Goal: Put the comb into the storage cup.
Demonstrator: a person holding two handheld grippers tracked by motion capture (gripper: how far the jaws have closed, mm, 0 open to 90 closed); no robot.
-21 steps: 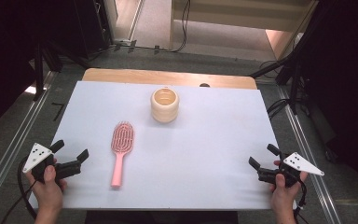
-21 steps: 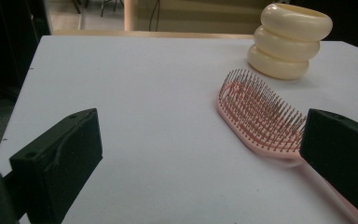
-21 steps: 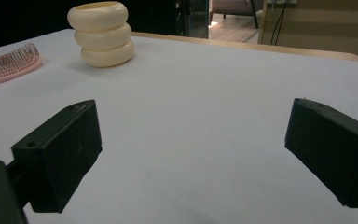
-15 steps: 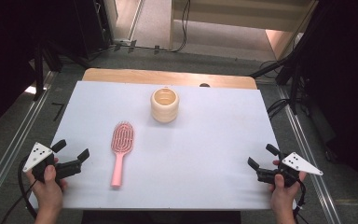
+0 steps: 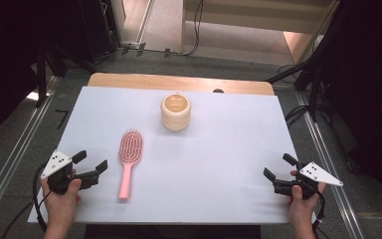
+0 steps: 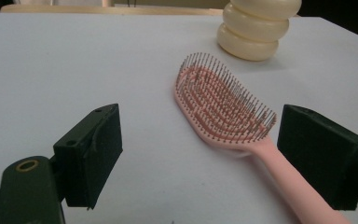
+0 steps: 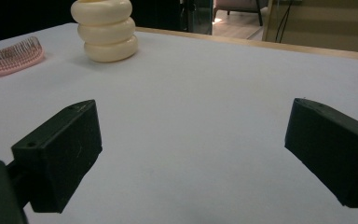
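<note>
A pink hairbrush (image 5: 128, 157) lies bristles up on the white table (image 5: 214, 164), handle toward the near edge. Behind it stands a cream ribbed cup (image 5: 175, 112) with an open top. My left gripper (image 5: 90, 160) rests at the table's near left, open, its jaws empty and just left of the brush handle. In the left gripper view the hairbrush (image 6: 223, 102) sits ahead between the jaws, its handle by the right jaw, and the cup (image 6: 256, 25) is beyond. My right gripper (image 5: 279, 167) is open at the near right, empty; its view shows the cup (image 7: 106, 30) far left.
A wooden strip (image 5: 179, 82) runs along the table's far edge. Metal rails (image 5: 10, 159) flank the table on both sides. Cables and dark stands occupy the floor beyond.
</note>
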